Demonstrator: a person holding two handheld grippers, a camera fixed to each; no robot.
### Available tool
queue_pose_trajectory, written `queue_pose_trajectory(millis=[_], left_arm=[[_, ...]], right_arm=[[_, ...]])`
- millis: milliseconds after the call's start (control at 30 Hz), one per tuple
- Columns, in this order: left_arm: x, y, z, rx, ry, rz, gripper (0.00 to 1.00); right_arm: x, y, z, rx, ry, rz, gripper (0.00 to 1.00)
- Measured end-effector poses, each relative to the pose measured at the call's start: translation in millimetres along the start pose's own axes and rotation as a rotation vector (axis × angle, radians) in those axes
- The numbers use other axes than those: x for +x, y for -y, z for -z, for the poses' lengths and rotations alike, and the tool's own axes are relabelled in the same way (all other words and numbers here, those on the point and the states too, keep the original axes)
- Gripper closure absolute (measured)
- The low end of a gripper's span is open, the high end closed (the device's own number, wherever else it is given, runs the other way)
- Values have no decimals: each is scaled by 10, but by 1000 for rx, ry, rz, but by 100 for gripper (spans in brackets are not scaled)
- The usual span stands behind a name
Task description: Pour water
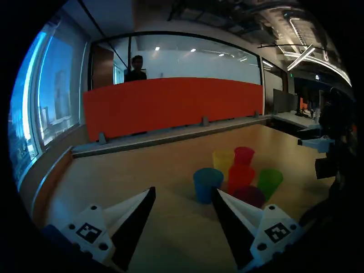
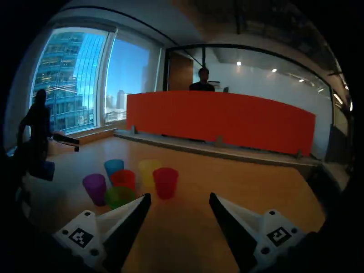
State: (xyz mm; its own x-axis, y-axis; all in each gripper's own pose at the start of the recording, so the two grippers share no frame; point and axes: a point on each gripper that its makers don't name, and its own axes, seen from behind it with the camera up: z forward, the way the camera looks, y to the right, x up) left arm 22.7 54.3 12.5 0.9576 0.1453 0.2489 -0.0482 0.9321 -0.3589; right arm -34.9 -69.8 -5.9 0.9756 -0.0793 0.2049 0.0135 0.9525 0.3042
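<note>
left gripper [image 1: 183, 190] spread wide, holding nothing; right gripper [image 2: 179, 195] same. fingers [image 1: 116, 213] white, pointed, dark inner faces. smooth translucent plastic cups bunched just past left gripper's right finger: blue cup [image 1: 208, 184] nearest, purple cup [image 1: 249, 195] partly hidden by that finger. ahead-left of right gripper, green cup [image 2: 118, 196] cut off by its left finger. contents unclear. matte wooden table [image 1: 159, 168], orange partition [image 1: 173, 104] beyond, windows [image 2: 73, 82], dim room.

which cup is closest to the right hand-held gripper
The green cup, the only green one. It stands nearer than the rest, just ahead of the right hand-held gripper, by its left finger.
</note>
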Motion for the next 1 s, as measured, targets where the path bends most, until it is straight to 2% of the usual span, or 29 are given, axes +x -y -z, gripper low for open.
queue_pose_trajectory(millis=[300, 500, 600, 800, 1000], left_arm=[[151, 64, 153, 98, -109, 51, 11], [177, 132, 228, 167, -157, 44, 11], [186, 177, 267, 202, -172, 45, 11], [185, 232, 290, 233, -196, 74, 11], [252, 284, 336, 264, -226, 55, 11]], right_arm=[[173, -336, 59, -142, -113, -5, 1], [200, -516, 102, -221, -157, -15, 1], [232, -563, 129, -248, -178, -21, 1], [342, -639, 172, -295, -232, -34, 1], [376, -649, 172, -304, -238, -38, 1]])
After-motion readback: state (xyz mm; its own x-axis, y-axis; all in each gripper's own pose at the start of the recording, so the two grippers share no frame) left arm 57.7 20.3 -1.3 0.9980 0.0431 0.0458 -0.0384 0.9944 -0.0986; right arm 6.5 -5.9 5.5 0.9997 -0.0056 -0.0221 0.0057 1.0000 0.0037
